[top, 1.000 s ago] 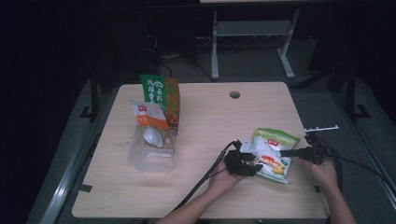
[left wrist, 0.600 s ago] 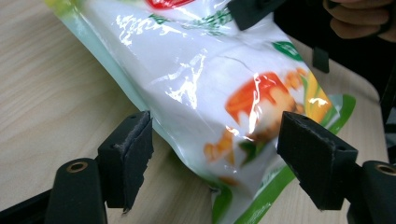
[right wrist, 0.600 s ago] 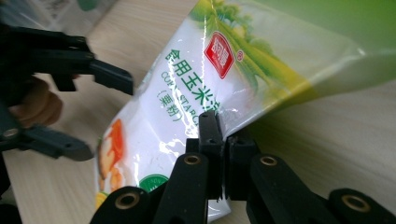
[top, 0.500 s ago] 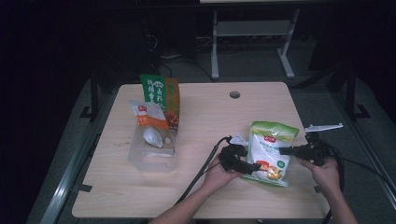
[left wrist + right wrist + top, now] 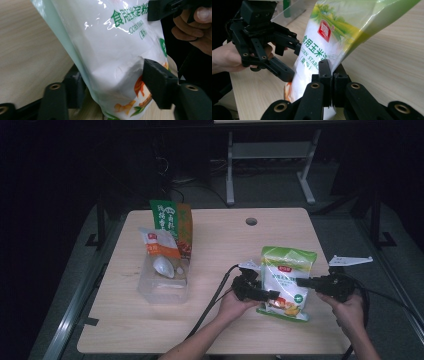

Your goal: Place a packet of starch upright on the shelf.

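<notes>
A white and green corn starch bag (image 5: 287, 280) stands nearly upright on the wooden table (image 5: 215, 245), at its right front. My right gripper (image 5: 300, 282) is shut on the bag's side edge (image 5: 329, 42), its jaws pinched tight (image 5: 332, 72). My left gripper (image 5: 270, 296) straddles the bag's lower part (image 5: 112, 50). Its jaws have just been closing with the bag between them, and one pad (image 5: 155, 77) dents the film. The left gripper (image 5: 293, 62) also appears in the right gripper view, and the right gripper (image 5: 160, 10) in the left gripper view.
A clear plastic box (image 5: 162, 287) at the table's left holds an orange and white packet (image 5: 160, 242) and a white rounded item. A green and orange bag (image 5: 172, 222) stands behind it. A cable hole (image 5: 251, 221) sits near the far edge.
The bag has gone from lying tilted to standing nearly upright and sits slightly further left. My right gripper has risen with its edge. My left gripper shifted along the bag's lower part.
</notes>
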A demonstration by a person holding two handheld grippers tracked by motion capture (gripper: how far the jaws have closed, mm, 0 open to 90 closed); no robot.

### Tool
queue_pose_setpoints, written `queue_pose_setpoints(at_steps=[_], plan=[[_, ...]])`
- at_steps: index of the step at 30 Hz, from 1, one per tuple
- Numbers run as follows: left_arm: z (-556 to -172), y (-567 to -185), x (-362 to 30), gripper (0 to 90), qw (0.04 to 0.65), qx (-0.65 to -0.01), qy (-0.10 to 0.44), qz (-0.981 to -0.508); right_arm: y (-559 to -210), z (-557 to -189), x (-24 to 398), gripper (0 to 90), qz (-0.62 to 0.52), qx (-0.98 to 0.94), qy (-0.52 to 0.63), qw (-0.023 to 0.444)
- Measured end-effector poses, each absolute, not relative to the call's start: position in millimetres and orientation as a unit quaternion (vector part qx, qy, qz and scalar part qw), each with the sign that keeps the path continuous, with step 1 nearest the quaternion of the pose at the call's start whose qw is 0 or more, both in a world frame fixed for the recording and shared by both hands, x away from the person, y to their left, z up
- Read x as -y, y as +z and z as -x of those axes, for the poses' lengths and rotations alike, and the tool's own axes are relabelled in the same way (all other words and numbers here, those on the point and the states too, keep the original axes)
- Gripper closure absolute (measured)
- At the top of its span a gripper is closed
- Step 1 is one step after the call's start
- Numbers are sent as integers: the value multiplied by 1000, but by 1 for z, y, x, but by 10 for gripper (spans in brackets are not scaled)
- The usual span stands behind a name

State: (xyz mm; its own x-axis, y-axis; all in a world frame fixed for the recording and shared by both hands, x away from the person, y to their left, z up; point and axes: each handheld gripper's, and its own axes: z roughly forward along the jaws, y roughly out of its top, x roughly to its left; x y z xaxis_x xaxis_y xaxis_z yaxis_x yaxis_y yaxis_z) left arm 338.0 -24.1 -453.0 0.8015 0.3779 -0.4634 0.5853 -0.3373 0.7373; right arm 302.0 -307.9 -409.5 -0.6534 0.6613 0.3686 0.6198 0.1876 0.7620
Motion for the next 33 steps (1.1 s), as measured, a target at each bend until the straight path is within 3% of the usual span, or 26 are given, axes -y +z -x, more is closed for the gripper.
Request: queue_pose_setpoints(at_steps=[4, 10, 23, 33], plan=[[-335, -447, 17, 588, 508, -293, -88, -805, -406, -301, 302, 882, -406, -772, 488, 30], [-330, -437, 5, 699, 510, -284, -41, -811, -401, -300, 287, 882, -394, -770, 500, 39], [-320, -431, -22, 748, 494, -257, 26, -830, -402, -298, 250, 863, -356, -803, 474, 60], [-314, -429, -17, 754, 487, -233, 49, -840, -414, -301, 243, 559, -345, -832, 433, 27]])
